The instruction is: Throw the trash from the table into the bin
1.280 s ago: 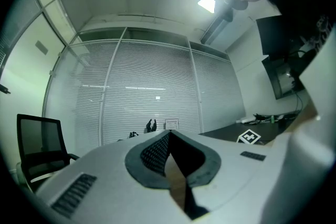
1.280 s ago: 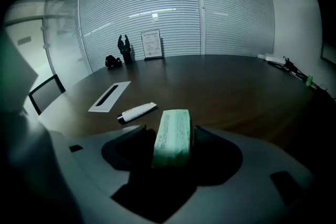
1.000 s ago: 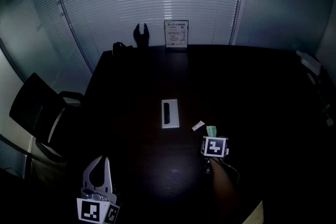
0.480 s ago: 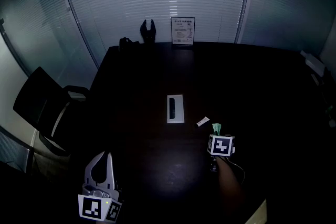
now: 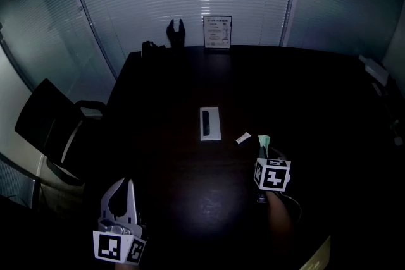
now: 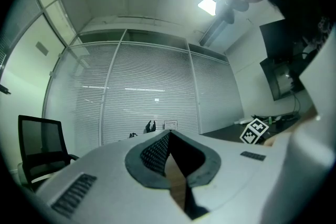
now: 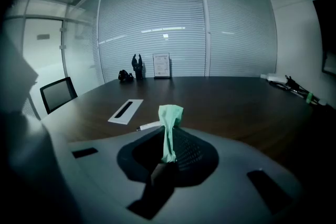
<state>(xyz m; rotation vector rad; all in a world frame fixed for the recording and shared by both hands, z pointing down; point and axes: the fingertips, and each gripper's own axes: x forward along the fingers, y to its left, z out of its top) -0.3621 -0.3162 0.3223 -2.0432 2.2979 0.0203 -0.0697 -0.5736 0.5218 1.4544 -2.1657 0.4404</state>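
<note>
Details I'm losing on these feeds

The print on the framed white notice (image 5: 217,32) is coming through too small to read. The small white strip (image 5: 243,138) and the black forked shape (image 5: 176,31) are showing too tiny and dim to identify. In the head view the right gripper (image 5: 264,150) is hiding its jaws behind its marker cube, and they're covering the lower end of the crumpled pale green paper wad (image 7: 169,123).

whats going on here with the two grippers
A person is clearing trash off a dark meeting table with a gripper in each hand. The right gripper has just been closing its jaws, which now pinch a crumpled green scrap that sticks up between them. A small white scrap lies on the table just beyond it. The left gripper is shut with nothing in it, off at the near left.
</note>
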